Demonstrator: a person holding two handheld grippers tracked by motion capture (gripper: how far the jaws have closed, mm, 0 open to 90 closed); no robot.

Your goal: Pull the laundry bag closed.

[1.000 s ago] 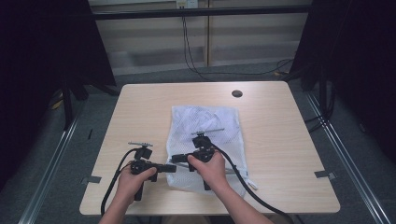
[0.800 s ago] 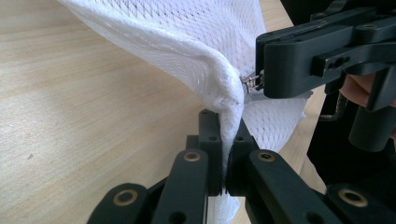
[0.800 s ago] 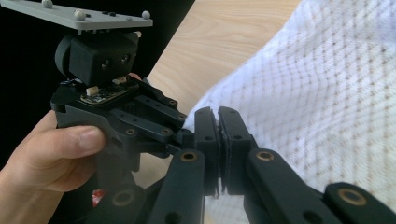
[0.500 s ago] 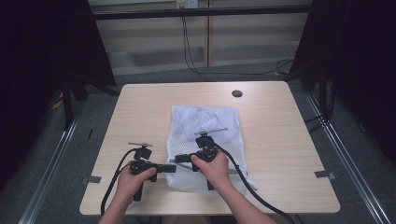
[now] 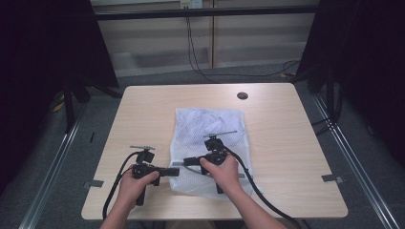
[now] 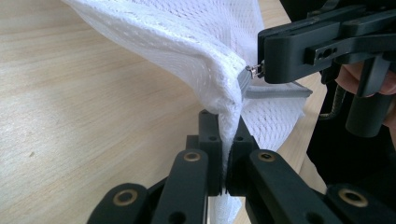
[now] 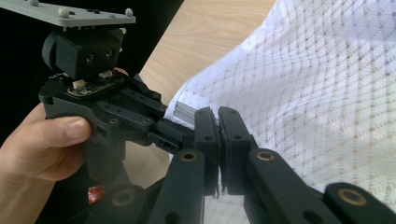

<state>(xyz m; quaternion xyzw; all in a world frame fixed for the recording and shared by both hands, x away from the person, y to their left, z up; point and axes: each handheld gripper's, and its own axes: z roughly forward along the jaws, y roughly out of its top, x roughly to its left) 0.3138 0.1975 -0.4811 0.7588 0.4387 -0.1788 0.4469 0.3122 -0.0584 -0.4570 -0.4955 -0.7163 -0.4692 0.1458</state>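
The white mesh laundry bag (image 5: 210, 143) lay flat on the middle of the light wood table (image 5: 286, 143), near edge toward you, its open-weave net showing a diamond pattern. In the left gripper view the bag's hem bunched into a thick folded ridge, with a grey zipper tape and small metal zipper pull (image 6: 253, 71) at its corner. You had your left gripper (image 6: 224, 154) pressed together on that hem, fabric pinched between the black jaws. Your right gripper (image 7: 218, 140) was also pressed together, and the left gripper view showed its jaw tips right at the zipper pull; whether they actually gripped it I couldn't tell. The right gripper view showed your left hand (image 7: 42, 144) wrapped round the other tool, grey three-cornered plate on top. The high view showed a round dark grommet (image 5: 242, 95) near the table's far edge and black cables trailing toward you.
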